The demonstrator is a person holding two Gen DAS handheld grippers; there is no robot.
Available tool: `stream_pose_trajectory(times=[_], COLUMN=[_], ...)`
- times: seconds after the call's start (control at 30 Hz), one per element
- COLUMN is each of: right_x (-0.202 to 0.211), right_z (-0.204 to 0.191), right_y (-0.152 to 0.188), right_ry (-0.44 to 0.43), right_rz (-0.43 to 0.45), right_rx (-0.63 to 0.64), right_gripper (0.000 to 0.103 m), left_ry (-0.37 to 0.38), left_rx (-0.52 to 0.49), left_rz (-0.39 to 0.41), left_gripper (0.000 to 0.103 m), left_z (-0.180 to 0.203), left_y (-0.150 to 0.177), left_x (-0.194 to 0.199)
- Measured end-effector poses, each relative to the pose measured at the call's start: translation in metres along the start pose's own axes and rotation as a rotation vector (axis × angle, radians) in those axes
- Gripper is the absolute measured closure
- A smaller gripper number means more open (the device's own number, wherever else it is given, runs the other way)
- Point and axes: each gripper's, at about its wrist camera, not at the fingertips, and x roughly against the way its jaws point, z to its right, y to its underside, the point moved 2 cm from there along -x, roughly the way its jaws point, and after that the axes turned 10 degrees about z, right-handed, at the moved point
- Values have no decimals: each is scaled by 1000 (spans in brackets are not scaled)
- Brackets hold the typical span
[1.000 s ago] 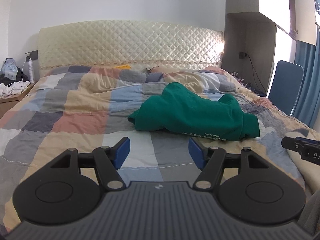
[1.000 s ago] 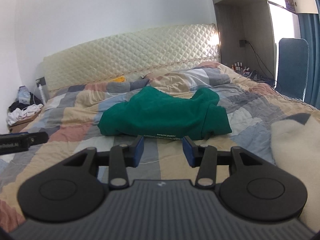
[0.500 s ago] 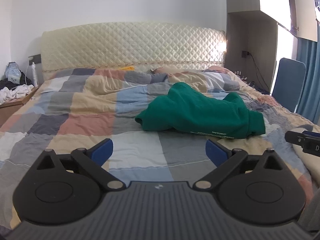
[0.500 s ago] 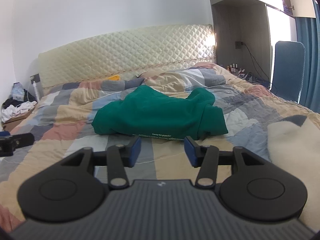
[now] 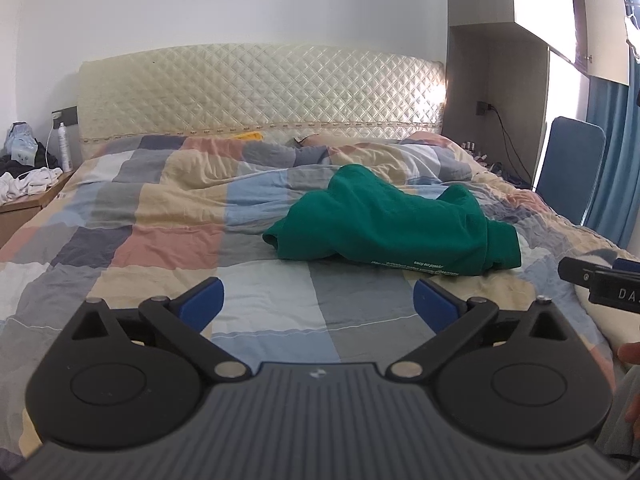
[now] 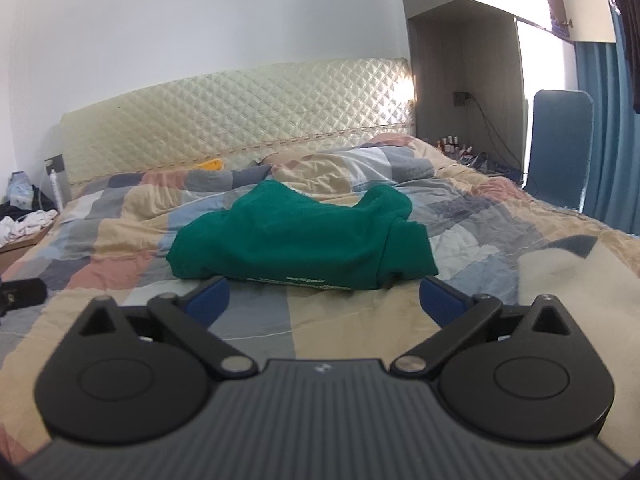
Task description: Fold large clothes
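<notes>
A crumpled green shirt [image 5: 396, 228] lies in a heap on the checked bedspread [image 5: 168, 216], small white print along its near hem. My left gripper [image 5: 318, 300] hovers short of it and a little to its left, blue pads wide apart, nothing between them. In the right wrist view the green shirt [image 6: 296, 240] sits straight ahead, just beyond my right gripper [image 6: 324, 298], whose jaws are opening and hold nothing. The right gripper's tip [image 5: 600, 280] shows at the left view's right edge, the left gripper's tip [image 6: 20, 294] at the right view's left edge.
A quilted cream headboard [image 5: 256, 92] backs the bed. A bedside table [image 5: 24, 196] with white clothes and a spray bottle stands at the left. A blue chair [image 6: 560, 148], curtains and a grey cabinet stand at the right. A white fleecy blanket [image 6: 572, 276] lies near right.
Both grippers' blue pads have spread apart, the left first, the right in the last half second. The shirt has not moved.
</notes>
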Motion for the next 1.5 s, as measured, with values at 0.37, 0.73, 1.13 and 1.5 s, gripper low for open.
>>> stream_pose_trajectory(times=[0.37,0.73,1.13,1.5], right_x=[0,-1,0,1], right_z=[-2,-2,-3,-4], right_y=[0,1,0,1], right_ry=[-12,-19,-18,-17], right_rz=[6,1,6,8], right_rx=[6,-5,-5,-5], right_gripper=[0,0,0,0], left_ry=[7,5,2,-10], left_rx=[20,26,18,28], left_rz=[-17,-13,-13,-3], left_gripper=[1,0,0,0], left_z=[-5,-9,-5,-1], left_y=[1,1,2,1], left_x=[-3,-4,-3,0])
